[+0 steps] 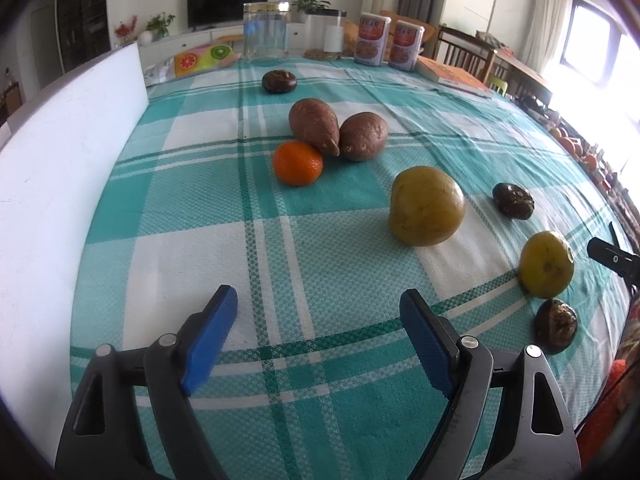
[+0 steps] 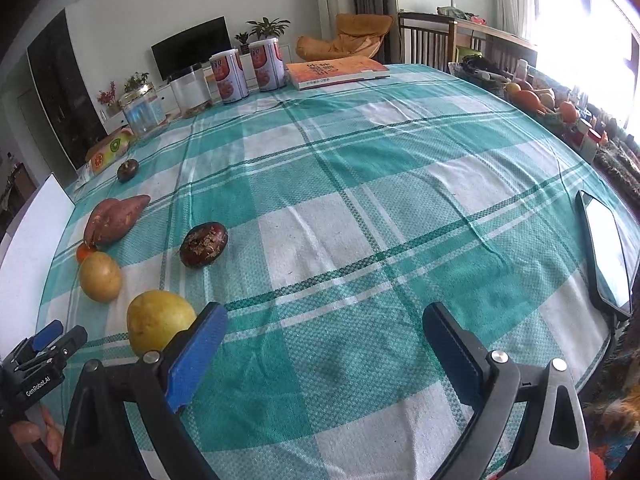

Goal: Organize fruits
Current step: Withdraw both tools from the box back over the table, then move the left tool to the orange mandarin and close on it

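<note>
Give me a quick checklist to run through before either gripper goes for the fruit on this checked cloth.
1. Left gripper open, nothing between its blue pads: ok.
2. Right gripper open and empty: ok.
3. Round orange tangerine clear to grasp: not ok, it touches a brown sweet potato.
4. Large yellow-green fruit standing free: ok.
5. Container for sorting the fruit: cannot tell, none visible.

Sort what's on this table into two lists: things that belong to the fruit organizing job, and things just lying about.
Job:
orange
two yellow fruits
three dark round fruits

Lying about:
two sweet potatoes (not fruit, arguably)
glass jar
two cans
book
phone
</note>
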`<state>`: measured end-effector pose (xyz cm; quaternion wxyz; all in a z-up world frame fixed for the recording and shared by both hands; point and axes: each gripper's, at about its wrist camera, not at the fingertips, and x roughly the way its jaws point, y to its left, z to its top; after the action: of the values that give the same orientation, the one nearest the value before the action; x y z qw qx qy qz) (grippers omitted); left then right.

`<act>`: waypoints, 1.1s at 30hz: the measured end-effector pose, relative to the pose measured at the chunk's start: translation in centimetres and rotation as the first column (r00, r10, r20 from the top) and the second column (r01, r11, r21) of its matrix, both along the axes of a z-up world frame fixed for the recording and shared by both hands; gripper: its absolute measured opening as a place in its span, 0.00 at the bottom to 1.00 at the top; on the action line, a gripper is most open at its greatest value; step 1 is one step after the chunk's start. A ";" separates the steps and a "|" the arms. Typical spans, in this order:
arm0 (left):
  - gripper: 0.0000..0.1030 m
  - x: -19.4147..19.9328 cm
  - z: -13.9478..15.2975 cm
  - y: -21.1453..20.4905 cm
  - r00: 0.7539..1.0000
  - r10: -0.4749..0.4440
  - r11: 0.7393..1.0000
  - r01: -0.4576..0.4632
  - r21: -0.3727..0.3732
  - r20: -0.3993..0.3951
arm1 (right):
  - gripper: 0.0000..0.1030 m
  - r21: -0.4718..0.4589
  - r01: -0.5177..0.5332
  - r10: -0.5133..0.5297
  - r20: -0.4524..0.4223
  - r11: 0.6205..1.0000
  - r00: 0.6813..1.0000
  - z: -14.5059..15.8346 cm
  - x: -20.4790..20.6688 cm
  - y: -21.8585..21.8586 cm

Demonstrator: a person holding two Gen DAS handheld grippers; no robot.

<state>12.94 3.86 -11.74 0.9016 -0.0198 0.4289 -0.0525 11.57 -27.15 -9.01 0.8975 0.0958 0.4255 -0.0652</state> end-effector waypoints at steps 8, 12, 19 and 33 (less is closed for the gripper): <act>0.86 0.1 -0.2 -0.8 1.000 -0.006 0.998 0.007 0.056 -0.011 | 0.95 0.003 0.026 -0.026 -0.046 1.000 0.999 -1.3 4.0 -2.1; 0.86 0.2 -0.3 -0.8 1.000 -0.006 0.998 0.006 0.063 -0.013 | 0.95 0.001 0.053 -0.053 -0.067 0.999 0.996 -2.4 4.5 -2.6; 0.88 0.2 -0.3 -0.9 1.000 -0.011 0.997 0.013 0.074 -0.016 | 0.97 -0.005 0.064 -0.064 -0.059 0.998 0.996 -2.4 4.5 -2.7; 0.89 0.2 -0.3 -0.9 1.000 -0.011 0.997 0.012 0.075 -0.016 | 1.00 -0.105 0.043 -0.053 -0.096 0.994 0.994 -3.0 5.0 -1.4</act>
<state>13.10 2.94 -12.01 0.8979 0.0161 0.4379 -0.0414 16.60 -28.53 -12.04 0.8772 0.0565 0.4631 -0.1133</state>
